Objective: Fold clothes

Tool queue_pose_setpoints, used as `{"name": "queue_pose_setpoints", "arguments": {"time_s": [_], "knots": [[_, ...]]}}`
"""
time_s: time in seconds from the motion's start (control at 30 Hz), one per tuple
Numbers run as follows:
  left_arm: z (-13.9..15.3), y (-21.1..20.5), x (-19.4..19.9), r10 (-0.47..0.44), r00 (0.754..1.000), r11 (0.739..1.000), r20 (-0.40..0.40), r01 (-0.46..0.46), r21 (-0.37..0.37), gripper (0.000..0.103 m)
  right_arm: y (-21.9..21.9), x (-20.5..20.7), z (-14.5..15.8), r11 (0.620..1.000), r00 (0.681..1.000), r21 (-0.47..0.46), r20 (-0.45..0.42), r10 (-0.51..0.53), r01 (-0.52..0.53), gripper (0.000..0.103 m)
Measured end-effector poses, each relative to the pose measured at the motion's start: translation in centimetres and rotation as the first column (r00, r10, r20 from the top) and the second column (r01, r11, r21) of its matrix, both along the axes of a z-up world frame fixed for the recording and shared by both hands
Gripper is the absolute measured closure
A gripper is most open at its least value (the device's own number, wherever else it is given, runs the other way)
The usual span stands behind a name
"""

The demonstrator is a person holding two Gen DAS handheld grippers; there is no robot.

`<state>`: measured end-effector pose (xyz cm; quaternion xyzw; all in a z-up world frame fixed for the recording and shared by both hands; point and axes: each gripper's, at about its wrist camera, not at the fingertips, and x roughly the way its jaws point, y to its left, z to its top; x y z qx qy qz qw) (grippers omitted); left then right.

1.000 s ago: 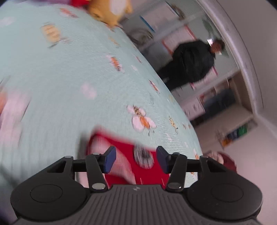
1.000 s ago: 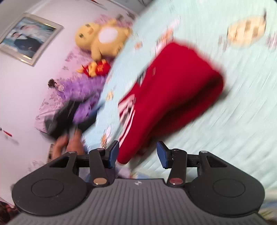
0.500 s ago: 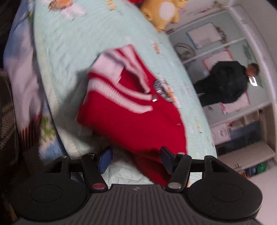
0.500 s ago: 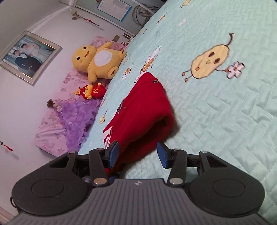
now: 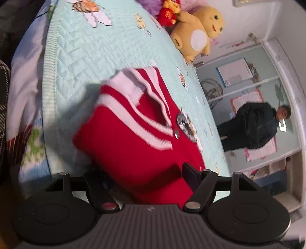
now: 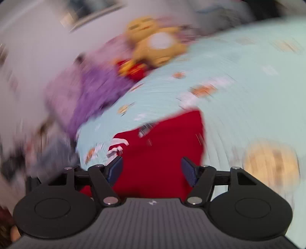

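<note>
1. Red sweater with white stripes (image 5: pixel 137 145) lies doubled into a compact bundle on the mint quilted bed (image 5: pixel 107 55), near its edge
2. Left claw (image 5: pixel 141 172) and right claw (image 6: pixel 151 168) both spread wide, pinching nothing, the sweater just ahead of each
3. Reads either mid-fold or finished; any further fold needs a grip on an edge, and the right view is blurred

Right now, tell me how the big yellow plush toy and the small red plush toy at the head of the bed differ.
The yellow plush toy is much larger than the red plush toy. The yellow plush toy has a white belly patch; the red plush toy is red with yellow-orange parts. The red plush toy lies nearer the purple fabric. Both sit side by side, touching, at the end of the pale blue quilt.
</note>
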<state>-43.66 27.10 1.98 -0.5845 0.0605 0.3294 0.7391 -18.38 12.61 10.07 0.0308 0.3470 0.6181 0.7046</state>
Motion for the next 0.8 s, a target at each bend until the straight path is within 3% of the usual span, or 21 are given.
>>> {"name": "queue_pose_setpoints", "arguments": {"time_s": [0.1,0.2,0.3,0.37,0.43,0.57,0.63,0.67,0.73,0.8], "knots": [[-0.3,0.1,0.1,-0.017,1.000,0.999,0.001,0.017,0.049,0.029,8.5,2.7,2.1,0.968,0.962,-0.093,0.125,0.243,-0.232,0.034],[-0.4,0.3,0.6,-0.046,0.999,0.995,0.000,0.046,0.093,0.029,17.5,5.5,2.1,0.885,0.889,-0.207,0.110,0.444,-0.417,0.033],[-0.6,0.7,1.0,-0.085,0.996,0.989,0.000,0.084,0.126,0.028,25.7,7.2,0.5,0.739,0.776,-0.321,0.016,0.630,-0.593,0.033],[-0.6,1.1,1.4,-0.109,0.994,0.983,-0.007,0.109,0.150,0.028,30.3,7.9,-1.4,0.603,0.670,-0.366,-0.082,0.738,-0.709,0.033],[-0.7,1.2,1.8,-0.133,0.991,0.973,-0.018,0.134,0.186,0.027,33.5,8.4,-3.4,0.510,0.602,-0.389,-0.166,0.781,-0.768,0.033],[-0.8,1.7,2.5,-0.171,0.985,0.954,-0.025,0.171,0.245,0.026,34.7,6.4,-5.7,0.366,0.470,-0.344,-0.298,0.831,-0.865,0.031],[-0.8,2.0,2.9,-0.180,0.983,0.949,-0.027,0.181,0.258,0.025,35.3,5.5,-6.8,0.292,0.397,-0.313,-0.359,0.845,-0.904,0.045],[-0.7,2.1,3.0,-0.185,0.982,0.946,-0.029,0.186,0.264,0.025,35.6,5.0,-7.4,0.254,0.359,-0.295,-0.389,0.848,-0.921,0.045],[-0.6,2.2,3.2,-0.196,0.980,0.943,-0.031,0.197,0.267,0.024,36.3,4.0,-8.5,0.179,0.280,-0.256,-0.445,0.850,-0.950,0.057],[-0.4,2.6,3.4,-0.222,0.974,0.937,-0.034,0.223,0.268,0.027,36.7,3.1,-9.5,0.114,0.209,-0.216,-0.491,0.846,-0.970,0.063]]}}
